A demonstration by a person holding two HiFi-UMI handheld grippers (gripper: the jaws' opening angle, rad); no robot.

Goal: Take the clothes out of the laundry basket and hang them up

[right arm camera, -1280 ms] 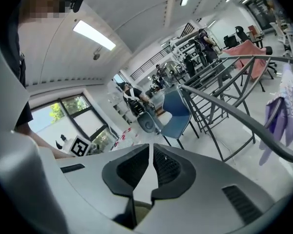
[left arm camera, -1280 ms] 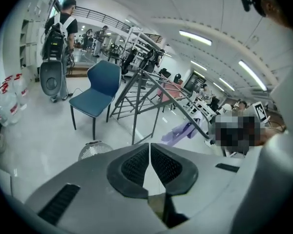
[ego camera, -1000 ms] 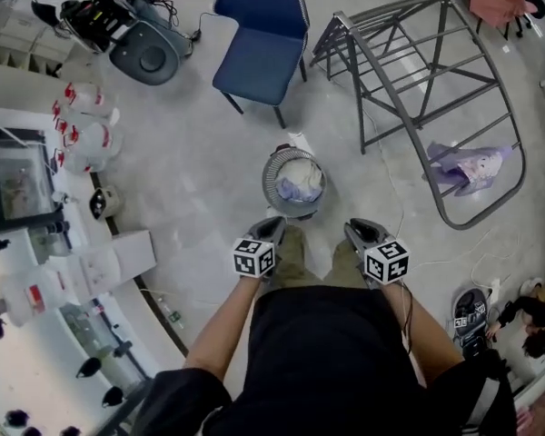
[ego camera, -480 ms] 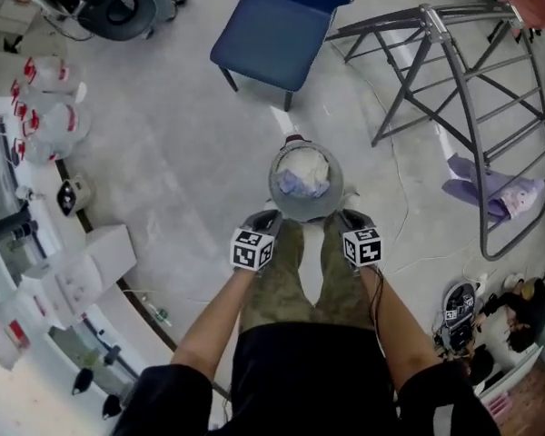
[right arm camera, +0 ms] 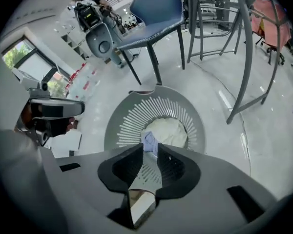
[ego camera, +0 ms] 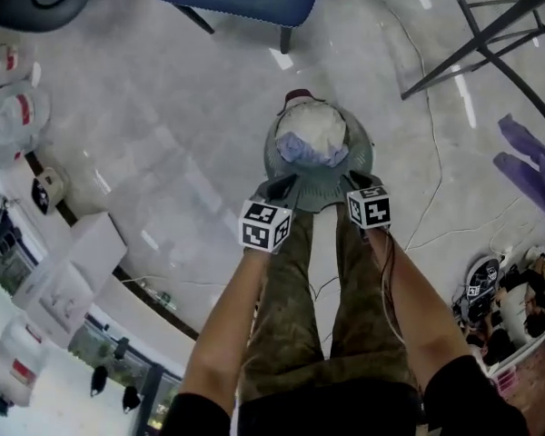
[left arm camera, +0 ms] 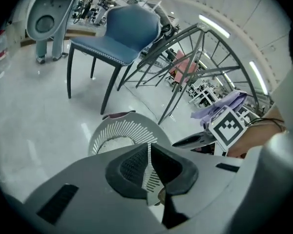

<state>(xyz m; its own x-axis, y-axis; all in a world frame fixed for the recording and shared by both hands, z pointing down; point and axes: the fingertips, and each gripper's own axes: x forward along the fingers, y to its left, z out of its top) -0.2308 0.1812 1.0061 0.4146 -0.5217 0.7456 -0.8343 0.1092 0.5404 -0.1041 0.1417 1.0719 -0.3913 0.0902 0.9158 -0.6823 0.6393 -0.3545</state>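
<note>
Right gripper view: my right gripper has just been opening its jaws, narrowly apart and empty, over the near rim of the grey slotted plastic laundry basket, while my left gripper is closed on nothing.

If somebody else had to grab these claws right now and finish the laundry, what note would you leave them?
Left claw: shut and empty, by the near rim of the laundry basket.
Right claw: jaws apart, just been opening, nothing between them, pointing down at the clothes.
Things: white and pale blue clothes are bunched in the basket. The drying rack is off to the right, with a purple garment at it.
Done: neither claw holds a piece yet.
Left: grab a piece, carry it to the rack, hang it, then repeat until the basket is empty.
</note>
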